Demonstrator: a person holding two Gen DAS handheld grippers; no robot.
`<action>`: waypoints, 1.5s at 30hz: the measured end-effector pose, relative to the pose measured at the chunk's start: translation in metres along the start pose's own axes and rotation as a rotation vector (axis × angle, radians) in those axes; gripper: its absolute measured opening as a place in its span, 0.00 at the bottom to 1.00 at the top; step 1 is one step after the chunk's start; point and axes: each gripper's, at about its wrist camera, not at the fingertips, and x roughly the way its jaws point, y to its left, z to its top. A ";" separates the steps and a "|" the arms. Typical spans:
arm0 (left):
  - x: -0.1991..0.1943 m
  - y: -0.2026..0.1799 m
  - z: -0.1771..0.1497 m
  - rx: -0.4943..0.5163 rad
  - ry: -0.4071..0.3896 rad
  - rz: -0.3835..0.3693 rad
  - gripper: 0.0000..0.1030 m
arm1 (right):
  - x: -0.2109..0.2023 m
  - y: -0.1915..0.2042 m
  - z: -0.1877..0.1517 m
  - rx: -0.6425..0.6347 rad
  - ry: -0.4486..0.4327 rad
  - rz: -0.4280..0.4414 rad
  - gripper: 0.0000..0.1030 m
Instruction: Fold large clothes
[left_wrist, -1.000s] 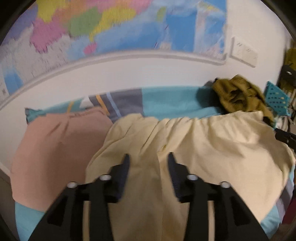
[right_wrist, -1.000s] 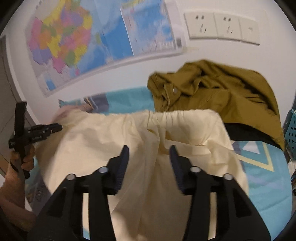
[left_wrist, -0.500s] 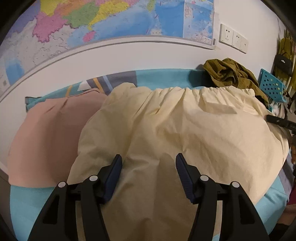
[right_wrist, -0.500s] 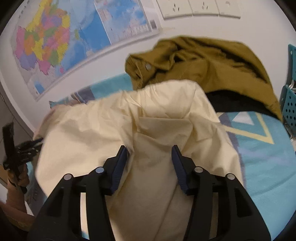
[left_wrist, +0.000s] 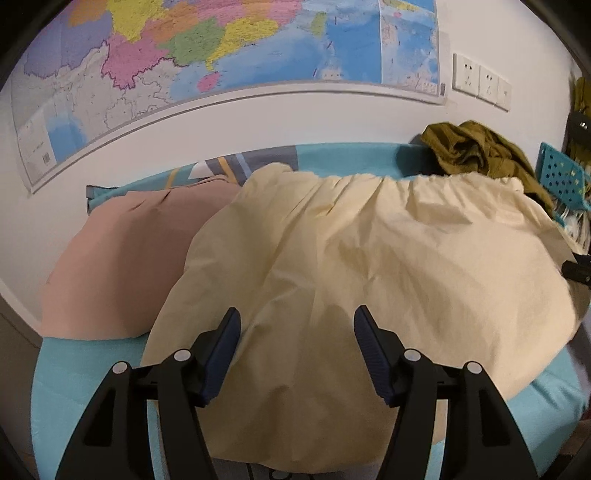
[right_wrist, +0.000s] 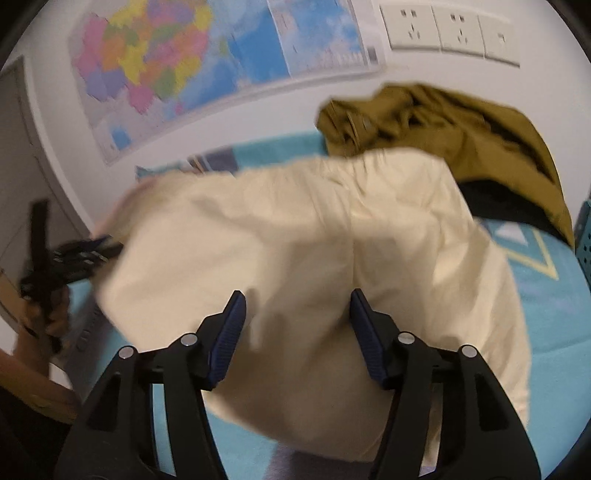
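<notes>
My left gripper (left_wrist: 295, 334) hangs over the cream garment (left_wrist: 369, 266) with its fingers spread wide and nothing between them; my right gripper (right_wrist: 293, 317) is splayed just as wide above the same cloth, also holding nothing. The garment lies spread across the turquoise bedcover (left_wrist: 85, 365), its gathered waistband (left_wrist: 388, 182) toward the wall. Only my left camera shows the pink cloth (left_wrist: 122, 266) lying flat beside the garment, its edge tucked under the cream fabric, and the blue perforated basket (left_wrist: 561, 173) at the far right. Only my right camera gives me the black fabric (right_wrist: 498, 199) under the olive jacket (right_wrist: 461, 122), plus the yellow triangle pattern (right_wrist: 535, 254) on the bedcover. The right view is smeared with motion blur, so the left gripper at its left edge (right_wrist: 74, 254) is just a dark shape and I cannot read its fingers from there. In the left view a sliver of the right gripper (left_wrist: 578, 269) pokes in at the frame edge, cut off. The garment's near hem disappears beneath both sets of fingers. The wall map (left_wrist: 221, 48) and sockets (right_wrist: 450, 33) show in both views.
</notes>
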 end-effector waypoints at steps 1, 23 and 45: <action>0.002 0.001 -0.002 0.001 0.005 0.008 0.59 | 0.001 0.000 -0.002 0.010 -0.006 0.007 0.55; 0.005 0.001 -0.010 -0.030 0.044 0.036 0.60 | -0.007 -0.013 -0.011 0.069 -0.030 0.034 0.58; -0.052 0.048 -0.061 -0.233 0.066 -0.046 0.66 | -0.047 0.022 -0.008 -0.011 -0.093 0.094 0.64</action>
